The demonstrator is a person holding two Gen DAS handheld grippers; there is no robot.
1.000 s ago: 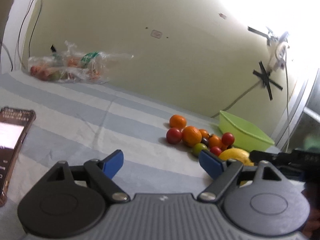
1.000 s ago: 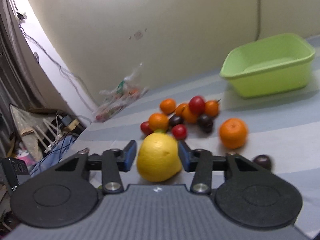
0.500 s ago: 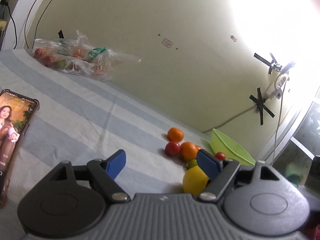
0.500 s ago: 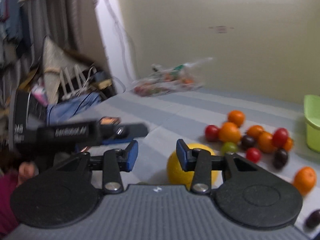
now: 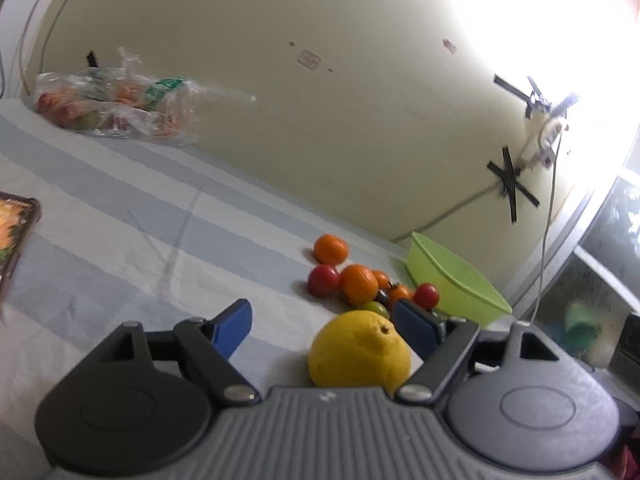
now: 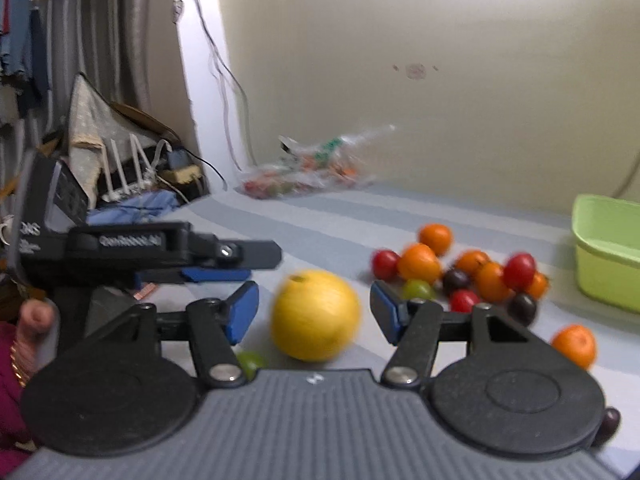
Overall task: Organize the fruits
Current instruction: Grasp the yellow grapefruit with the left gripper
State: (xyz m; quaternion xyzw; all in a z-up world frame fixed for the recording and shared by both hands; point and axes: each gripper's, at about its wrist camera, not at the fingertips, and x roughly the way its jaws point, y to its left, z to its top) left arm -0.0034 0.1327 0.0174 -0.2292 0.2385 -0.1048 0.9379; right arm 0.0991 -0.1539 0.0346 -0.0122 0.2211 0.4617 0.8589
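A big yellow citrus fruit (image 5: pixel 360 350) lies on the striped cloth, between the fingers of my open left gripper (image 5: pixel 326 320), close to the right finger. In the right wrist view the same fruit (image 6: pixel 316 314) sits between the spread fingers of my open right gripper (image 6: pixel 314 312), touching neither. Behind it is a pile of small oranges and tomatoes (image 5: pixel 360 280), also in the right wrist view (image 6: pixel 456 270). The lime green basin (image 5: pixel 452 276) stands beyond the pile, at the right in the right wrist view (image 6: pixel 604 248).
A clear plastic bag of fruit (image 5: pixel 116 106) lies by the wall. A phone (image 5: pixel 12 236) lies at the cloth's left edge. A loose orange (image 6: pixel 574 344), a dark plum (image 6: pixel 608 420) and a green fruit (image 6: pixel 250 362) lie near my right gripper. The left gripper's body (image 6: pixel 120 248) shows at left.
My right gripper opened and let go of the yellow fruit, which now rests on the cloth. The left gripper moved in so the fruit sits between its open fingers.
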